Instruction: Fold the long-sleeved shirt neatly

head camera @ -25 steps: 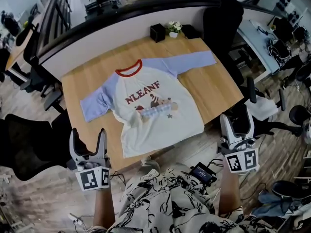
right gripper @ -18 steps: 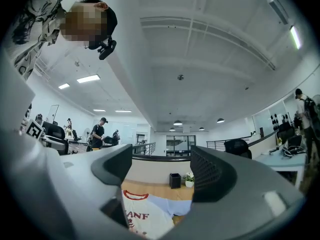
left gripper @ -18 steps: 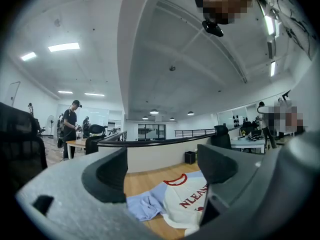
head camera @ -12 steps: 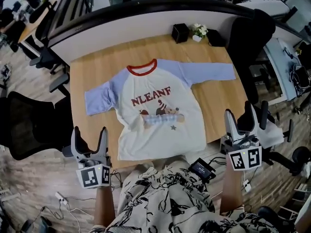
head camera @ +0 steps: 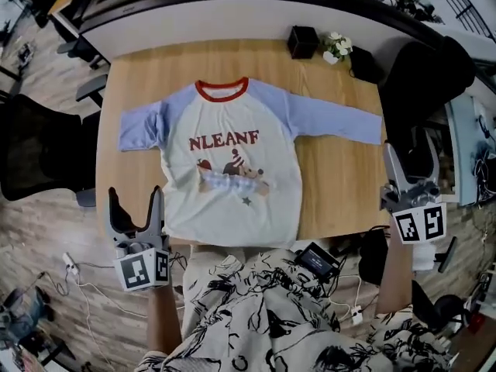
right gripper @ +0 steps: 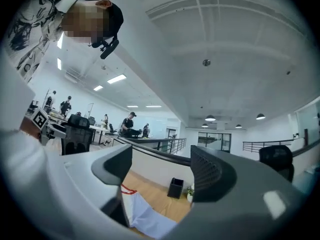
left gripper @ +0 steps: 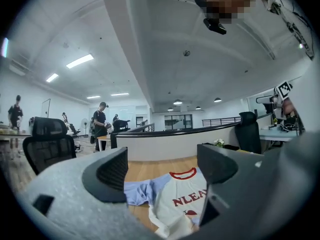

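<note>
Long-sleeved shirt lies flat on the table, print up, sleeves spread. No fold started. I hold left gripper and right gripper off the near edge, jaws apart, empty. Next, likely: pinch one sleeve, fold inward.

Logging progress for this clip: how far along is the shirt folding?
Done: the shirt lies spread flat, print up, on the table, sleeves out. In hand: nothing; the left gripper and right gripper are both open and empty, held clear of the shirt. Left: every fold, sleeves and body alike.
</note>
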Demonstrator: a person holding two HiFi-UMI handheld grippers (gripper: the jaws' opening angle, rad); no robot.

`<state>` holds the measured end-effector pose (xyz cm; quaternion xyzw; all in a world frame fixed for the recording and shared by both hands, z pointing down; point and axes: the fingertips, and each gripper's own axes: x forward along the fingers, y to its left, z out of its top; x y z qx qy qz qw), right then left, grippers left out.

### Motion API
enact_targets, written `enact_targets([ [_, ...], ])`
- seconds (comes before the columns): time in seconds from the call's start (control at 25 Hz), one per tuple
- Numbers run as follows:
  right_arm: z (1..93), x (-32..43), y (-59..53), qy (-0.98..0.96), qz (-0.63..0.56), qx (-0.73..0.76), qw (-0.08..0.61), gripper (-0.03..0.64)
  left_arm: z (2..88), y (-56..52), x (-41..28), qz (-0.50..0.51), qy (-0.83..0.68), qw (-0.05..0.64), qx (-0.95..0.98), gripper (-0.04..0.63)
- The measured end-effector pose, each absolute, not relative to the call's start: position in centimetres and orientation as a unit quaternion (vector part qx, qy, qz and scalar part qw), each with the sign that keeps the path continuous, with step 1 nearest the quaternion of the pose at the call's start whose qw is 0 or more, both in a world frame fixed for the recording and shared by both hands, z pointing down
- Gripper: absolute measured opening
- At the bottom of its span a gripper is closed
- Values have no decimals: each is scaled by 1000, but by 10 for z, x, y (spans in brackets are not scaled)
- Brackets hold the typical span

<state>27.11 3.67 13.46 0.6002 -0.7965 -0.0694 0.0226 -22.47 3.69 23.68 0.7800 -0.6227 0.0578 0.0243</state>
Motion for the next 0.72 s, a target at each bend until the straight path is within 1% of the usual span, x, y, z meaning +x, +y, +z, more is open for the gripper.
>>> enact_targets([
  [0.08, 138, 269, 15, -815, -77, 573, 32, 357, 237, 41, -217, 67, -630, 19, 774, 414],
  [0.24, 153, 249, -21, -850, -69, 521, 33, 357, 238, 49, -219, 76, -645, 22, 760, 414],
  [0.48, 198, 183, -87, -901, -21, 432, 17, 357, 268, 34, -242, 85, -649, 55, 754, 411],
  [0.56, 221, 146, -115, -915, -8, 402, 35, 357, 286, 22, -253, 91, -647, 71, 754, 410],
  [0.72, 270, 53, -166, -939, -14, 323, 112, 357, 324, -11, -275, 98, -637, 105, 757, 385],
])
